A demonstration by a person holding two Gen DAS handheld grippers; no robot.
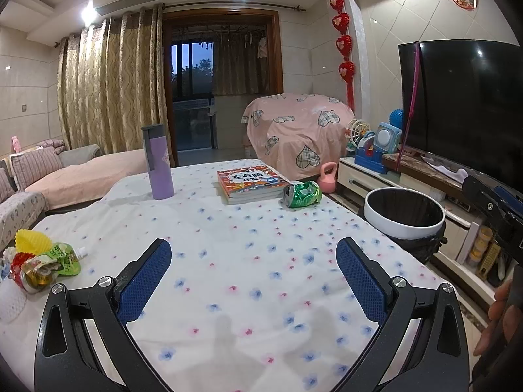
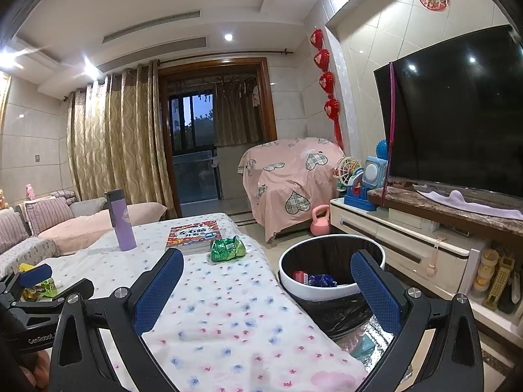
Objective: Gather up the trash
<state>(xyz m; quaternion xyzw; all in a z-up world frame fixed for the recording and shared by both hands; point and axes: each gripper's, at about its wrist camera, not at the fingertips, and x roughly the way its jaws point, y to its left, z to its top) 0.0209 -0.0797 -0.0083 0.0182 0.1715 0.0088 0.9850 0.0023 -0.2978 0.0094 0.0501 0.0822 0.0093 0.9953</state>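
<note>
The table [image 1: 245, 261], under a white cloth with small flowers, is cut off at its near edge in both views. Beside its right edge stands the trash bin [image 2: 330, 289], white-rimmed with a black liner; the right tong's fingers hide part of its rim, and inside only a red scrap and a blue wrapper show. A stack of books [image 1: 250, 184] lies at the far edge, the crushed green can [image 1: 302, 194] just beside it. A heap of wrappers [image 1: 42, 261] at the left edge is partly cropped. The left gripper [image 1: 253, 277] and the right gripper [image 2: 266, 290] both stand wide apart, empty.
</note>
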